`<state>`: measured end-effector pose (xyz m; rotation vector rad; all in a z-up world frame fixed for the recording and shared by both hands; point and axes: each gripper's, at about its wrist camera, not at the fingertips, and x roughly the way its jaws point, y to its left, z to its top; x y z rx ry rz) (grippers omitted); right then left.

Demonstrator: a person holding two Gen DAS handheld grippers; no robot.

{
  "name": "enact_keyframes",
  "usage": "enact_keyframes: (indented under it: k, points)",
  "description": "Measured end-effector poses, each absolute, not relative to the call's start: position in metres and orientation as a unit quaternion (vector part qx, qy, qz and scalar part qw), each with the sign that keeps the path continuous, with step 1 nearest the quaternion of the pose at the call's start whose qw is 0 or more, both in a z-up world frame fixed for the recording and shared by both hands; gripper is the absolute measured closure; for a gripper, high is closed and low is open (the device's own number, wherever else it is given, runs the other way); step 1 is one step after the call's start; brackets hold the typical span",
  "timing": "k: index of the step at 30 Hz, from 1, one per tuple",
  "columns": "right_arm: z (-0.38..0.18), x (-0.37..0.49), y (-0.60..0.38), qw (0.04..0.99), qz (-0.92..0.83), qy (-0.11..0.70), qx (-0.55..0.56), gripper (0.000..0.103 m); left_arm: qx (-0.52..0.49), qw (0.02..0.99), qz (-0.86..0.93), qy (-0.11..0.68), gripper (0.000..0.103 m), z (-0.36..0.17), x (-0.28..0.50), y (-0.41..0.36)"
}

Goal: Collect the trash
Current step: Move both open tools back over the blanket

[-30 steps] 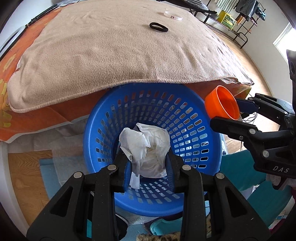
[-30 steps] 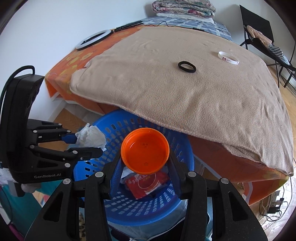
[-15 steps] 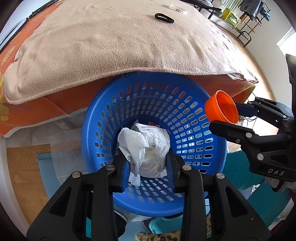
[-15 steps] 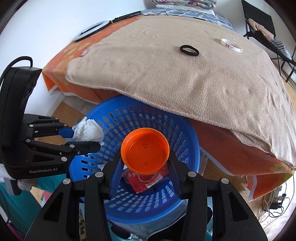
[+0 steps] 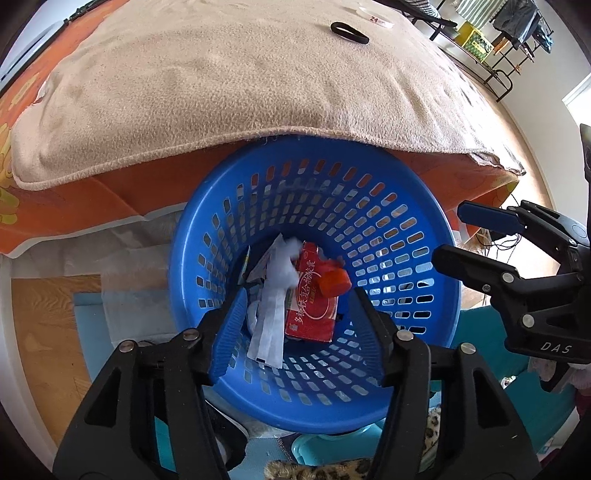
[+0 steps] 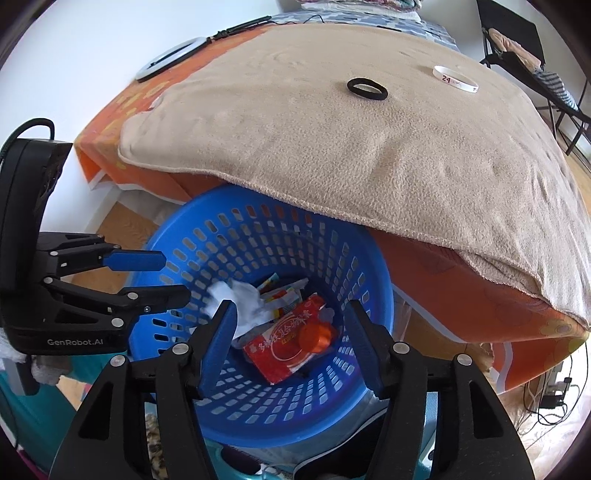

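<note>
A blue perforated basket [image 5: 424, 236] [image 6: 184, 266] stands on the floor against the bed. Inside lie a red packet [image 5: 312, 314] [image 6: 280, 350], an orange lid [image 5: 334, 282] [image 6: 314, 338], crumpled white tissue [image 5: 284, 266] [image 6: 240, 299] and a paper strip [image 5: 267, 332]. My left gripper [image 5: 297, 306] is open and empty above the basket's near side; it also shows at the left of the right wrist view [image 6: 162, 277]. My right gripper [image 6: 288, 325] is open and empty over the basket; it also shows at the right of the left wrist view [image 5: 450, 236].
A beige blanket [image 5: 240, 85] [image 6: 369, 147] covers the bed and overhangs the basket's far rim. On it lie a black hair tie [image 5: 349, 32] [image 6: 366, 88] and a white wristband [image 5: 376, 20] [image 6: 455, 78]. A ring light [image 6: 170, 59] lies at the bed's far left.
Both grippers have opened. The tissue has dropped from the left gripper and the orange lid from the right gripper into the basket.
</note>
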<state>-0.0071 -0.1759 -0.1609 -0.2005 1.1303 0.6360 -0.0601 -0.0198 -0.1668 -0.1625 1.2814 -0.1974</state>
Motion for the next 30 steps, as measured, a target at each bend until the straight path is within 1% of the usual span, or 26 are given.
enact_keyframes:
  k: [2,4,5,30]
  points:
    - [-0.16,-0.006,-0.178,0.794,0.294,0.525,-0.09,0.042,-0.075,0.794,-0.09,0.596,0.042,-0.167,-0.06,-0.019]
    - [-0.159,-0.005,-0.18,0.796,0.291,0.523,-0.088,0.042,-0.078,0.794,-0.087,0.597,0.035,-0.168,-0.06,-0.018]
    - [-0.159,-0.005,-0.181,0.797,0.29,0.523,-0.086,0.042,-0.08,0.794,-0.086,0.597,0.035,-0.168,-0.06,-0.017]
    - [-0.137,0.009,-0.201,0.835,0.242,0.487,-0.08,0.037,-0.058,0.811,-0.091,0.575,0.035,-0.151,-0.048,-0.034]
